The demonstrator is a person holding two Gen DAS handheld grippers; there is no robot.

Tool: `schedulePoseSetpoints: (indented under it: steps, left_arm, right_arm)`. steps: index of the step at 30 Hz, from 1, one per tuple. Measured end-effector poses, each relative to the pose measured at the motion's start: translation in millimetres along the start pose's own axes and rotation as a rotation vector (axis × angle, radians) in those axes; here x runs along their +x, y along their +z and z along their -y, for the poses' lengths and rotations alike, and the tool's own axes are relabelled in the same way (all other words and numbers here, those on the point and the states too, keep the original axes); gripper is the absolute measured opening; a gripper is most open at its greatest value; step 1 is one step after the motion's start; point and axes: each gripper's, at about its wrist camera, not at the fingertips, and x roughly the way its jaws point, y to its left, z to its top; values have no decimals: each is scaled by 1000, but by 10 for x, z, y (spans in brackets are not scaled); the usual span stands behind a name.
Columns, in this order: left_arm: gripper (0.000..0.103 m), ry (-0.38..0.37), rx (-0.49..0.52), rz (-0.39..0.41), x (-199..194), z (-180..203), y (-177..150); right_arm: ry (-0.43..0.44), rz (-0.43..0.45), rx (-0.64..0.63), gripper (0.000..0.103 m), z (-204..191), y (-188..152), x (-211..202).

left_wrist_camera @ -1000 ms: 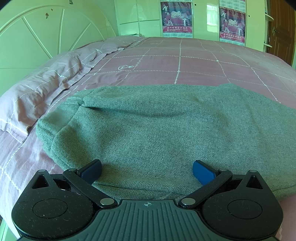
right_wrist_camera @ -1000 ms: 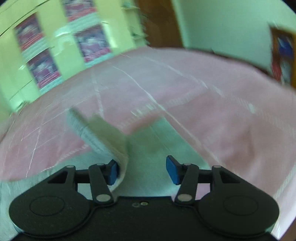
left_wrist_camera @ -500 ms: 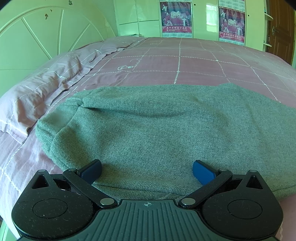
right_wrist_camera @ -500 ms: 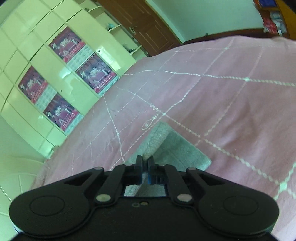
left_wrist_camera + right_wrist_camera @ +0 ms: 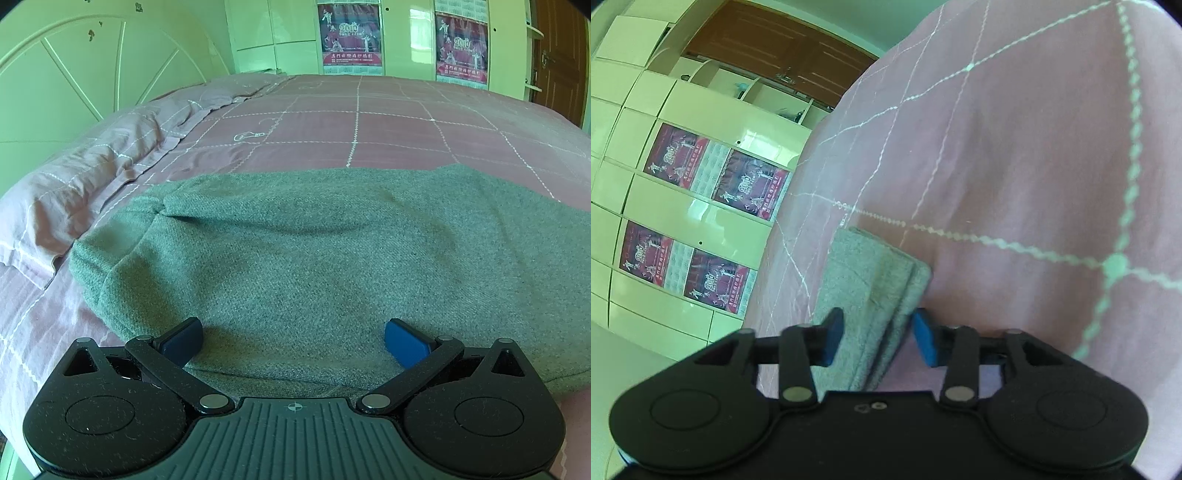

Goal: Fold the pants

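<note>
Pants (image 5: pixel 332 258), grey-green knit, spread wide across the pink checked bed (image 5: pixel 369 125), near the pillow (image 5: pixel 74 192) at the left of the left wrist view; lying exactly as half a second ago there, same crease, same outline; left gripper (image 5: pixel 293 338) unchanged too, fingers (image 5: pixel 404 341) splayed wide apart and resting low over the near edge of the cloth, gripping nothing. Different story in the right wrist view: half a second ago clenched tight with the pads together on the cloth, now right gripper (image 5: pixel 877 338) parted, blue fingers (image 5: pixel 923 341) standing either side of a stacked, folded strip of the pants (image 5: pixel 871 288); left pad touching or just beside the strip's edge, right pad apart from it, so released rather than pinching; several layers visible at the strip's edge, its far end lying flat on the bed (image 5: pixel 1015 155). View also rolled since then: cupboard doors with calendar posters (image 5: pixel 713 221) now at the left, brown door (image 5: pixel 783 55) at the top, bedspread filling the right side and much closer to the lens.
</note>
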Motion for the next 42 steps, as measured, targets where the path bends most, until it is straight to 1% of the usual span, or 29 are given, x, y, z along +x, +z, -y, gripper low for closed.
schedulePoseSetpoints:
  steps: [1,2,3,4,6,7,8,9,10,11,12,13,15,16,17,18,20,22,23,24,25,28,31,34,36,37,38,40,42]
  left_arm:
    - [103,0,0,0,1,-1,1]
    - [103,-1,-1,0,1,-1,1]
    - [103,-1,-1,-1,1,2,0]
    - [103,-1,0,-2,4,10,3]
    - [103,0,1,-2,5,24,3]
    - [103,0,1,-2,8,28,4]
    - [103,-1,2,-2,12,29,5]
    - [103,-4,3,-2,15,33,5]
    - [103,-5,5,-2,18,37,6]
    - [103,-5,7,-2,19,37,6]
    - [103,-7,5,-2,17,28,4]
    - [103,-12,2,-2,12,15,1]
    - [103,-19,-1,2,7,-11,-3]
    - [103,-18,1,5,4,-12,-6]
    - [103,-12,6,11,-12,-7,-8]
    - [103,2,13,22,-46,2,-6]
    - [103,64,20,66,-183,-5,-8]
    - [103,102,-21,90,-318,-110,-12]
    - [103,108,-50,98,-371,-191,-23]
    - [103,120,-79,100,-400,-285,-33]
    - [103,131,-102,94,-407,-386,-36]
    - [103,166,-169,70,-353,-713,-47]
    - [103,166,-251,27,-226,-1006,-53]
    - [103,140,-349,23,-121,-1231,-48]
    - [103,165,-408,13,-8,-1348,-16]
    - [103,190,-432,-2,70,-1398,17]
    - [103,191,-443,-17,143,-1437,56]
    - [103,158,-463,-15,263,-1502,104]
    - [103,136,-474,-34,385,-1524,131]
  right_arm:
    - [-36,-11,-44,4,-96,18,22]
    - [-13,8,-83,4,-202,35,-12]
    - [43,42,-139,3,-356,30,-114]
    - [87,83,-220,3,-545,23,-254]
    - [150,127,-265,3,-672,26,-434]
    - [131,134,-269,3,-647,37,-453]
    - [87,128,-265,3,-551,45,-406]
    - [28,97,-234,3,-385,54,-285]
    - [-57,26,-158,4,-154,61,-103]
    - [-99,-43,-82,4,30,51,33]
    - [-45,-29,-31,3,132,34,11]
    - [-35,-24,-39,10,99,24,-61]
    - [-73,37,-142,19,-92,-49,-285]
    - [-77,83,-215,19,-218,-107,-415]
    - [-57,112,-281,19,-342,-156,-508]
    - [-39,116,-335,20,-463,-206,-545]
    - [31,41,-459,20,-798,-333,-457]
    - [102,-45,-585,22,-1162,-549,-282]
    - [143,-90,-671,24,-1412,-700,-159]
    - [184,-134,-736,30,-1635,-863,-22]
    - [232,-191,-792,35,-1871,-1050,138]
    - [361,-373,-935,35,-2546,-1651,610]
    - [441,-522,-1064,31,-3172,-2303,1095]
    - [433,-614,-1141,32,-3542,-2811,1512]
    - [423,-668,-1180,31,-3642,-3081,1712]
    - [417,-683,-1192,31,-3694,-3160,1825]
    - [419,-701,-1201,31,-3669,-3253,1891]
    - [412,-727,-1214,31,-3670,-3358,2072]
    - [404,-762,-1222,33,-3674,-3445,2230]
